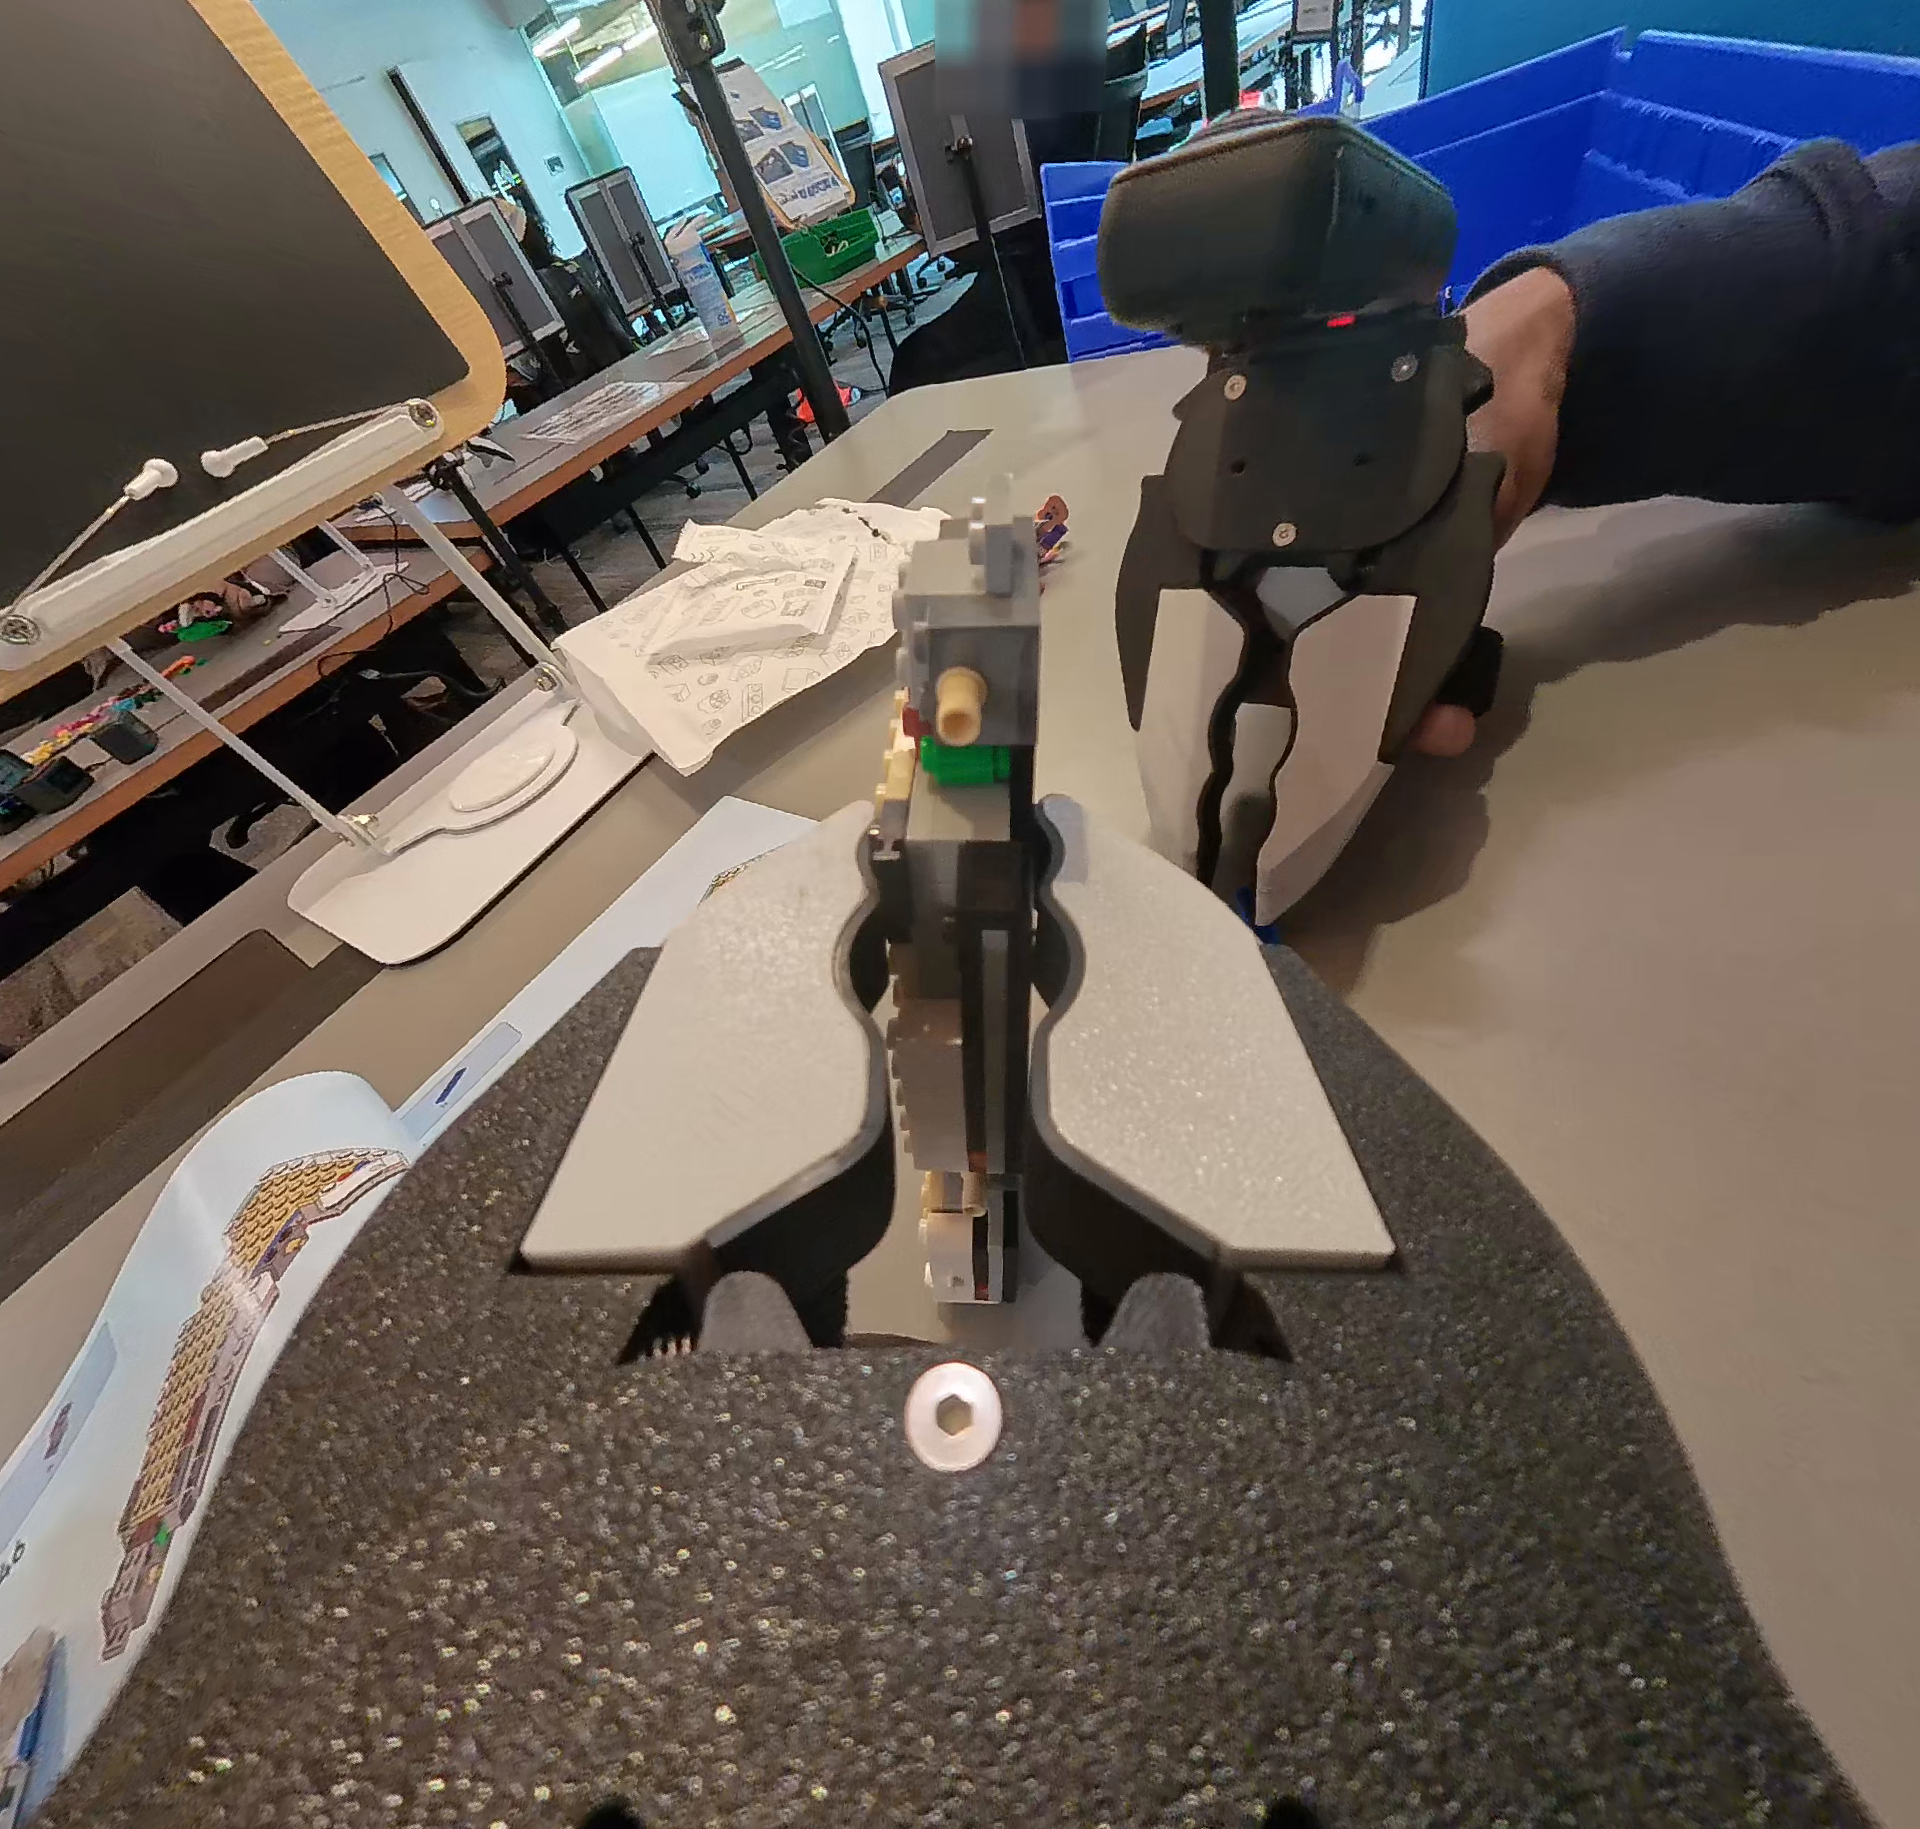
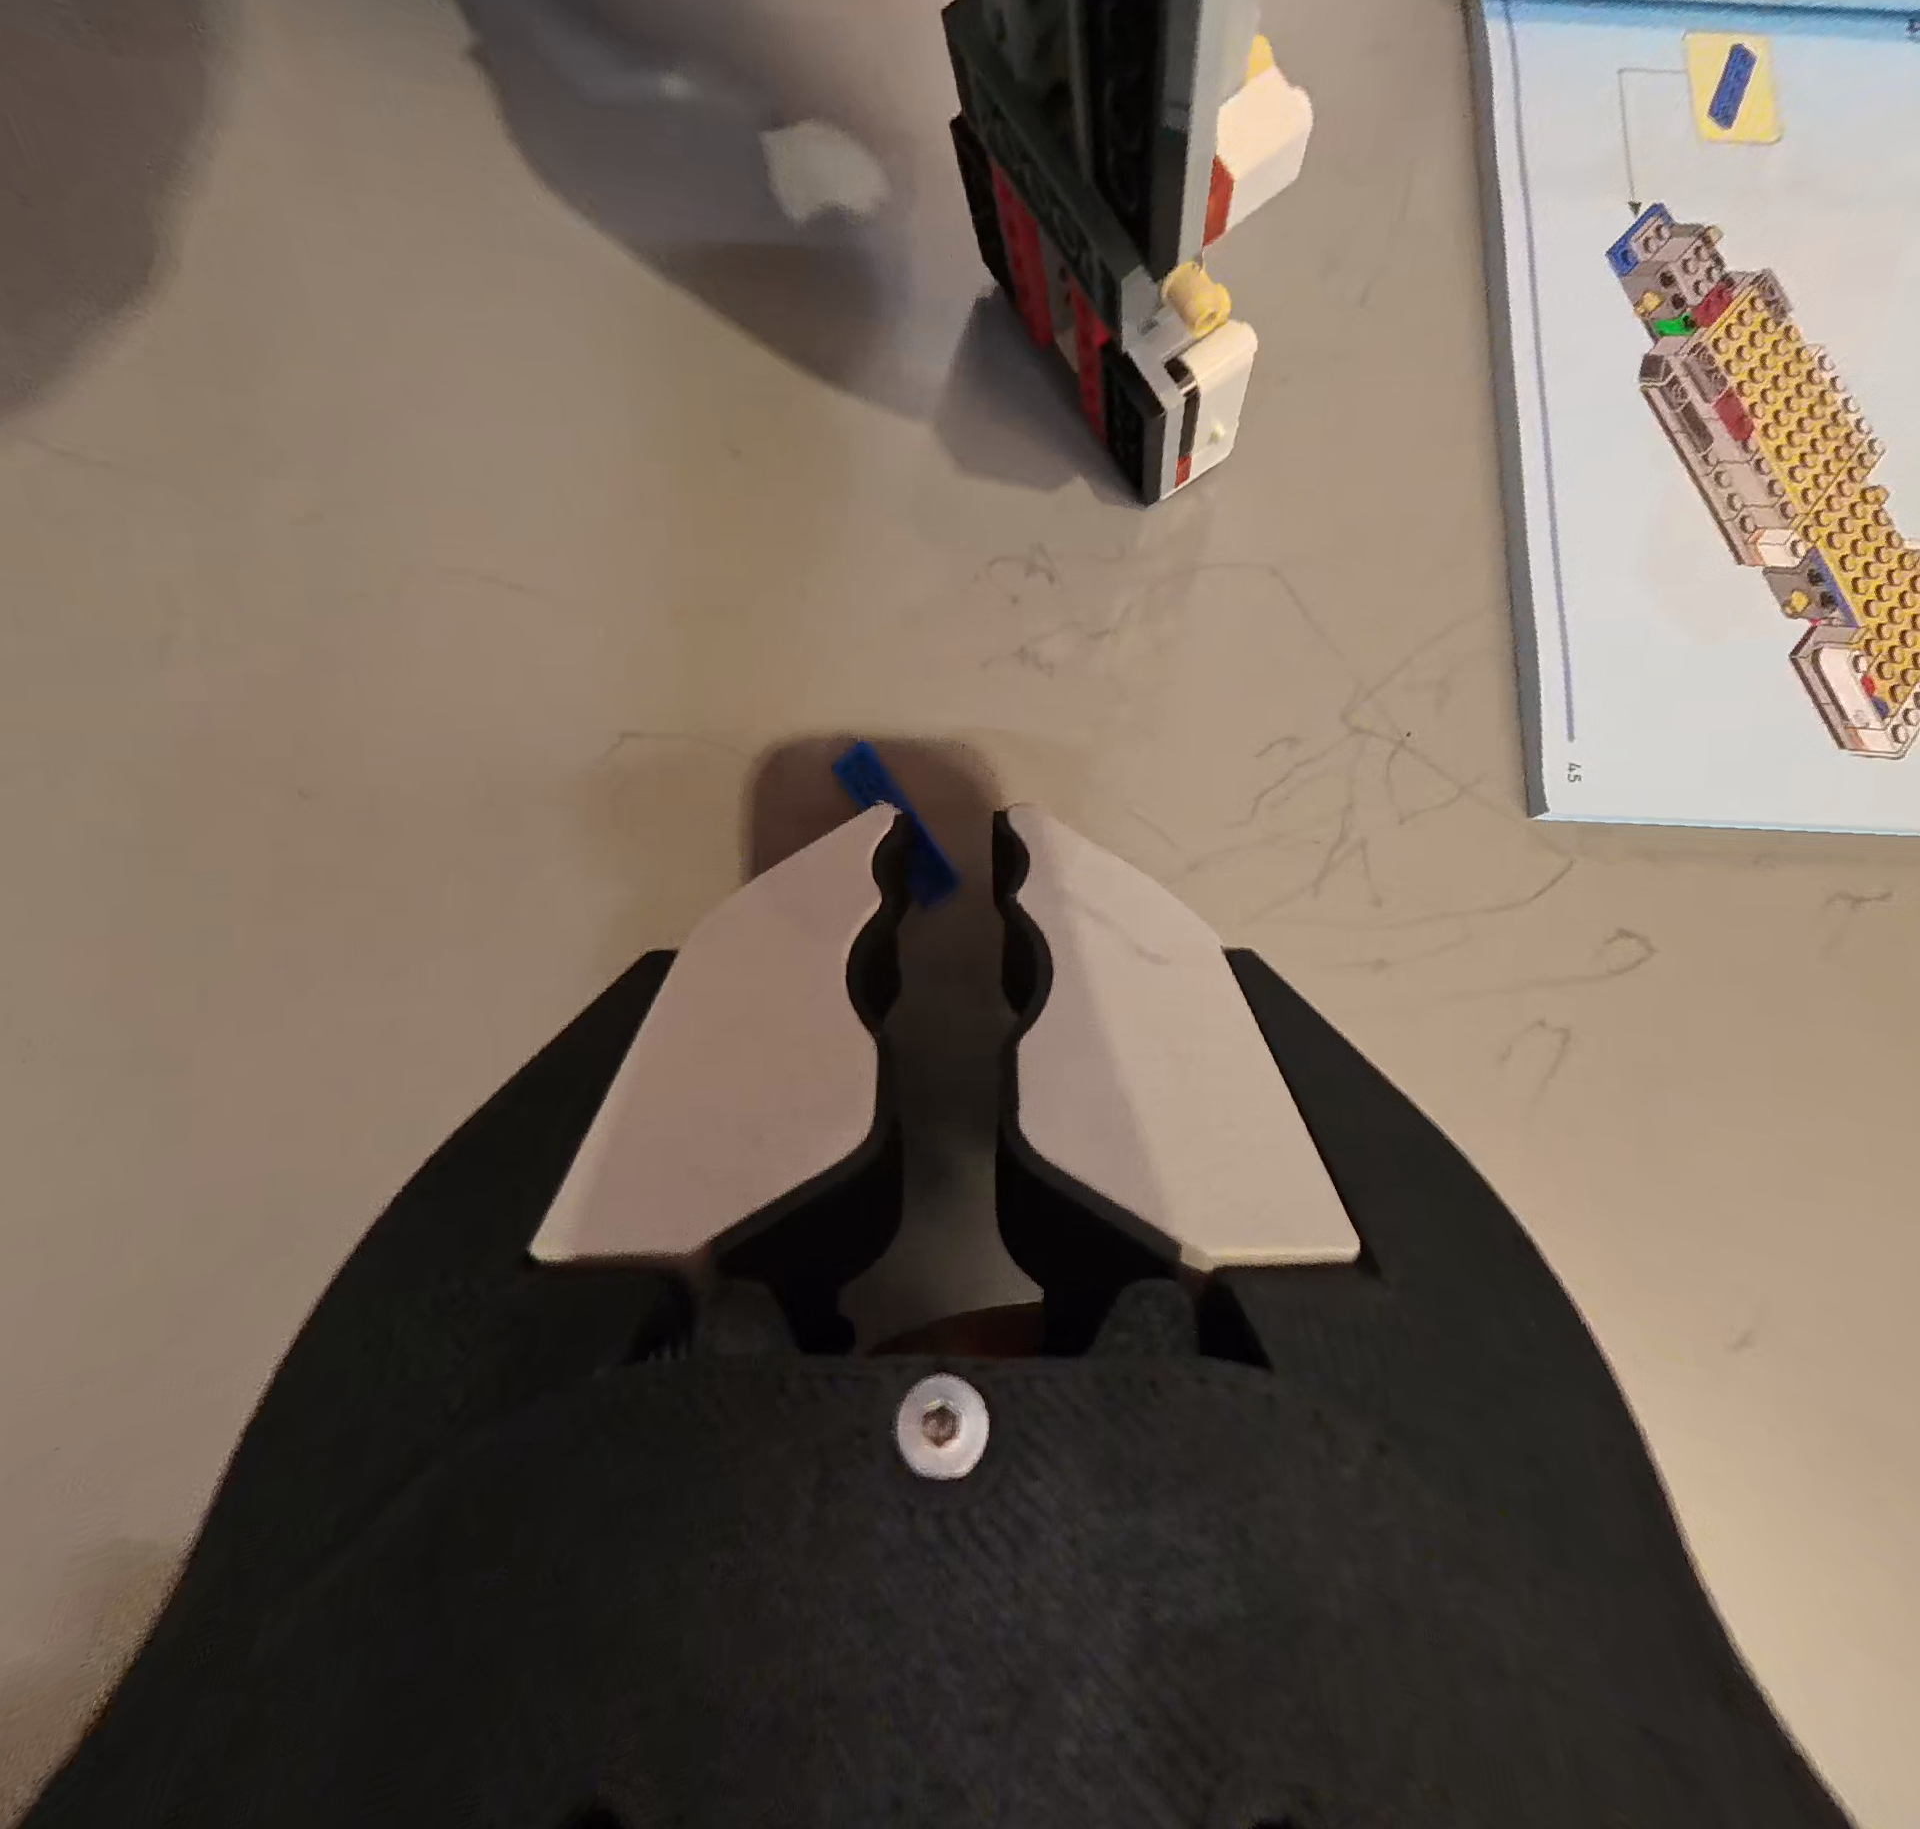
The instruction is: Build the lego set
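Observation:
My left gripper (image 1: pixel 956 823) is shut on a long brick assembly (image 1: pixel 966 657) of grey, black and tan pieces, with a tan peg and a green piece near its far end. The assembly also shows in the right wrist view (image 2: pixel 1091 221), sticking out above the table. My right gripper (image 2: pixel 945 815) points down at the table over a small blue plate (image 2: pixel 862 771). The plate lies aslant between the open fingers, against the left fingertip (image 2: pixel 862 829) and clear of the right one. The right gripper also shows in the left wrist view (image 1: pixel 1236 875), tips on the table, held by a hand (image 1: pixel 1517 408).
An open instruction booklet (image 2: pixel 1683 429) lies to the right of the assembly. White paper bags (image 1: pixel 748 616) and a white stand base (image 1: pixel 457 844) lie at the left. Blue bins (image 1: pixel 1558 148) stand at the table's far edge. Across from one pair of fingers to the other is roughly 12 cm.

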A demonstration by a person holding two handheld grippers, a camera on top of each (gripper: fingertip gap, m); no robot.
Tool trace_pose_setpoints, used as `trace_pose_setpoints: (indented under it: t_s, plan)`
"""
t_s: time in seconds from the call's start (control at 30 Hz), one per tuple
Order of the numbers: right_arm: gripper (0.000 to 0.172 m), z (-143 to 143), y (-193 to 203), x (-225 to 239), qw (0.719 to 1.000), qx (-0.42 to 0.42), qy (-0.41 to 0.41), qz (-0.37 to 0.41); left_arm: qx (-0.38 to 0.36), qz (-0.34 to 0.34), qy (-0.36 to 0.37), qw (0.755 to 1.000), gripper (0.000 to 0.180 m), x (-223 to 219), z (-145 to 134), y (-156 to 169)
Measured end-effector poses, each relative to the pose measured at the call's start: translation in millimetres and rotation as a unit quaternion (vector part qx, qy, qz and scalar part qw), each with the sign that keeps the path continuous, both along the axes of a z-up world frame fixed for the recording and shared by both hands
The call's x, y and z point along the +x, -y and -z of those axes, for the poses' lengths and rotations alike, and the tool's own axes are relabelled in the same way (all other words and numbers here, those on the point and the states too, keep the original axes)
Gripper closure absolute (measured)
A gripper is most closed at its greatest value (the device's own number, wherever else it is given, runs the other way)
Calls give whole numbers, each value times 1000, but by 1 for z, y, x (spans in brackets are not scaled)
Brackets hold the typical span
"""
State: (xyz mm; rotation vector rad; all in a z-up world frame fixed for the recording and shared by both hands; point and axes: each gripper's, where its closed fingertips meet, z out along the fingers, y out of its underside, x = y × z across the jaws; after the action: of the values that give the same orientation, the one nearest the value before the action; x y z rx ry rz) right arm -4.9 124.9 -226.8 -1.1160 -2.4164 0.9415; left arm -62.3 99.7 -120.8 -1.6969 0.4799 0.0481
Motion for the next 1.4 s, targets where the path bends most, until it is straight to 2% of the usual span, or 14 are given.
trace_pose_setpoints:
  t_s: [0.23, 0.57, 0.7, 1.4]
  plan:
    - [165, 1, 3, 4, 1000, -5, 4, -17, 0, 1, -2, 1000, 157, 1, 0, 0]
    - [163, -6, 7, -1, 999, -9, 4, -40, -1, -2, -6, 1000, 157, -1, 1, 1]
    - [161, 2, 7, 4, 998, 0, 28, -56, -1, -2, -8, 1000, 157, -1, 1, 1]
    - [158, 0, 5, 2, 999, -26, 29, -31, -1, -2, -10, 1000, 157, -1, 1, 1]
